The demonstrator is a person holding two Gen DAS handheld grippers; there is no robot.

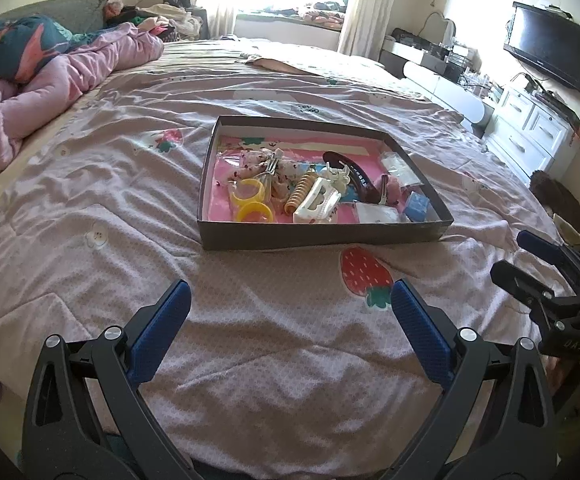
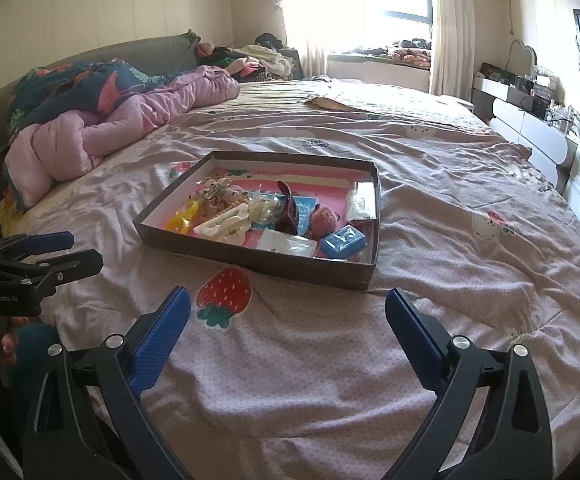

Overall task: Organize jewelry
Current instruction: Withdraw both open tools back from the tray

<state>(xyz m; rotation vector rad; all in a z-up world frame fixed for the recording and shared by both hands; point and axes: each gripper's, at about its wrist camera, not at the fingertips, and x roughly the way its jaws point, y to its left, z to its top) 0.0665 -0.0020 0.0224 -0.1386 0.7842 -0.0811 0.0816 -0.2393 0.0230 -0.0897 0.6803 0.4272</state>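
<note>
Hovering over a pink strawberry-print bed cover (image 1: 269, 340), short of a shallow dark cardboard box (image 1: 322, 236) crowded with hair accessories and small packets. Apparently opening the sorting job, with nothing lifted out yet. Holding the left gripper (image 1: 290, 304) wide open and empty, blue-padded fingers (image 1: 161, 332) touching nothing. Keeping the right gripper (image 2: 287, 310) likewise spread wide and empty, just beside the left one. Lying jumbled inside the box: yellow rings (image 1: 249, 204), a white claw clip (image 1: 318, 202), a dark curved hair clip (image 1: 354, 174), a blue case (image 2: 344, 242) at the near right corner, clear packets (image 2: 287, 245). Likely calling next for reaching forward over the near wall, singling out one piece, and closing on it without dragging its neighbours.
</note>
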